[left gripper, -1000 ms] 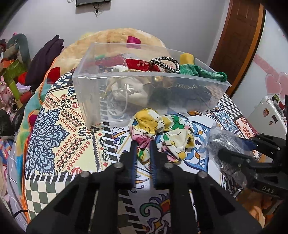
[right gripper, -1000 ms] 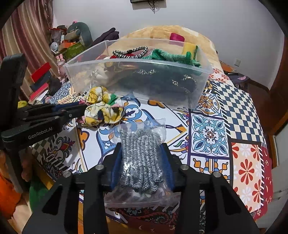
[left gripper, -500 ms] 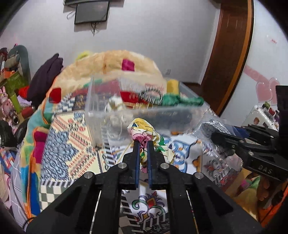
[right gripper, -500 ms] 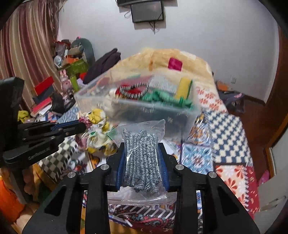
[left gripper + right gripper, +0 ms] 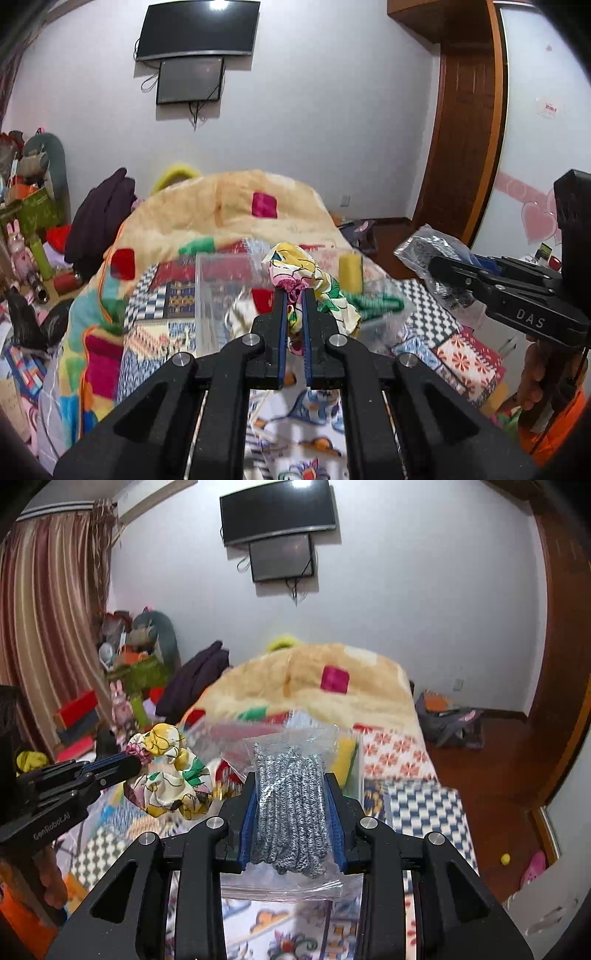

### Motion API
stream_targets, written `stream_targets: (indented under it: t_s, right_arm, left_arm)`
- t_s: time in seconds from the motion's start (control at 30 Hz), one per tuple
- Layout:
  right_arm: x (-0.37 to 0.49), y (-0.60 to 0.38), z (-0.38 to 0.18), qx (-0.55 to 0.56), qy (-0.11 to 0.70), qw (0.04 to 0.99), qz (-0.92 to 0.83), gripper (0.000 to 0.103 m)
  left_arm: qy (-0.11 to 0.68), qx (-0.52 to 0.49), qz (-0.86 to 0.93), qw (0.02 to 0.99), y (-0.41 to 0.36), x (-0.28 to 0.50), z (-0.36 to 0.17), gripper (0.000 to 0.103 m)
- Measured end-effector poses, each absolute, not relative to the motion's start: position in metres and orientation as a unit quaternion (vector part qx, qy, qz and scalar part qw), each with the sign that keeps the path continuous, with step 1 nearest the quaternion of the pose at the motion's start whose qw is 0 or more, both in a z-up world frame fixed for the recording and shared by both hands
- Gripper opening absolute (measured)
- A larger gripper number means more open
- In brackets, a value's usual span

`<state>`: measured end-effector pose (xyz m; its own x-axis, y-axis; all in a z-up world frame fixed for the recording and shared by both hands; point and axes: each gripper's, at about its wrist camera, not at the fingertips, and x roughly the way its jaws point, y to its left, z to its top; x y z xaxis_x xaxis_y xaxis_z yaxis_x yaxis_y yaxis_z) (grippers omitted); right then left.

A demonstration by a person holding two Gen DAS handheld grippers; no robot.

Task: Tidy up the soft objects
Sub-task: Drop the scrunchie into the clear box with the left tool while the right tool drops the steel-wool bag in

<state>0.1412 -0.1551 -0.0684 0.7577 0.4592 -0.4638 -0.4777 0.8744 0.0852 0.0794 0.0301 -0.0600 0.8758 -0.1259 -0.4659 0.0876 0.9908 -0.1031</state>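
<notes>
A bed (image 5: 229, 218) under a cream blanket with coloured squares filled the centre of both views, its near end covered by a patterned quilt (image 5: 424, 805). A wall-mounted television (image 5: 277, 509) occupied the upper centre of the right wrist view, with striped curtains (image 5: 40, 627) along the left edge and a wooden door (image 5: 469, 129) at the right of the left wrist view. A clear plastic bin (image 5: 221, 295), blurred, sat on the quilt at mid-frame, behind both grippers. The left gripper (image 5: 293, 295), rising from the bottom centre of its own view, had its blue-padded jaws pressed onto a floral fabric scrunchie (image 5: 295, 269), which was held in the air in front of the bin. The right gripper (image 5: 293, 801), at the lower centre of its view, had its jaws clamped on either side of a clear bag of grey-and-white cord (image 5: 291, 801), likewise held off the quilt, near the bin's front wall.
</notes>
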Motion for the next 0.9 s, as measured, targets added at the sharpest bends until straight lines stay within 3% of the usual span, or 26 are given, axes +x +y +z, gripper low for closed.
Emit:
stream_targets:
  t_s: [0.33,0.9]
  right_arm:
    - [0.174,-0.125,-0.067,-0.023,0.235,0.939,0.249,0.031]
    - [0.218,-0.103,-0.117,-0.064,0.315,0.923,0.211,0.033]
  left_arm:
    - [0.242,-0.041,-0.059,0.968,0.026,0.119,-0.060,0.006]
    - [0.350,-0.040,-0.030,0.935,0.028,0.187,-0.128,0.007]
